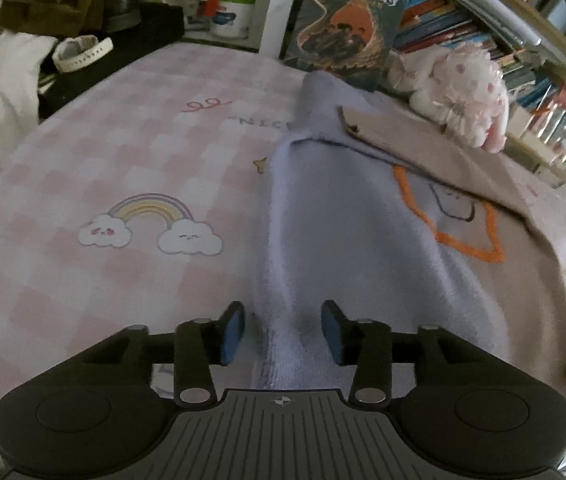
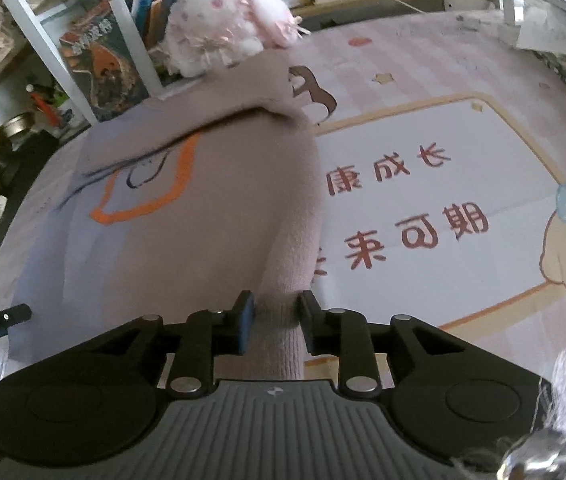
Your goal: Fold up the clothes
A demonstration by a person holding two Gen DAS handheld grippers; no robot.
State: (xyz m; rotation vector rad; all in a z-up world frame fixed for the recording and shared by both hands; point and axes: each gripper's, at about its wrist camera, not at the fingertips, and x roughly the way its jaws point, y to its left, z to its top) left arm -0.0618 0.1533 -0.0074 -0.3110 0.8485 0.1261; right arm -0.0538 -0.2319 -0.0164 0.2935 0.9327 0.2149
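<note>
The soft lilac-and-beige knitted sweater runs lengthwise away from both claws, its near hem apparently pinched by the right gripper, while the left gripper straddles it half-open above the pink checked mat.

The sweater lies spread on the bench, its sleeves folded across the body. The left hand-held gripper straddles the sweater's near left edge, fingers on either side of the fabric; the right hand-held gripper straddles a folded sleeve at the sweater's right edge. Behind the sweater, a plush toy rests at the bench's far side, touching the cloth, with a book standing just left of it. A watch lies off the far left corner
</note>
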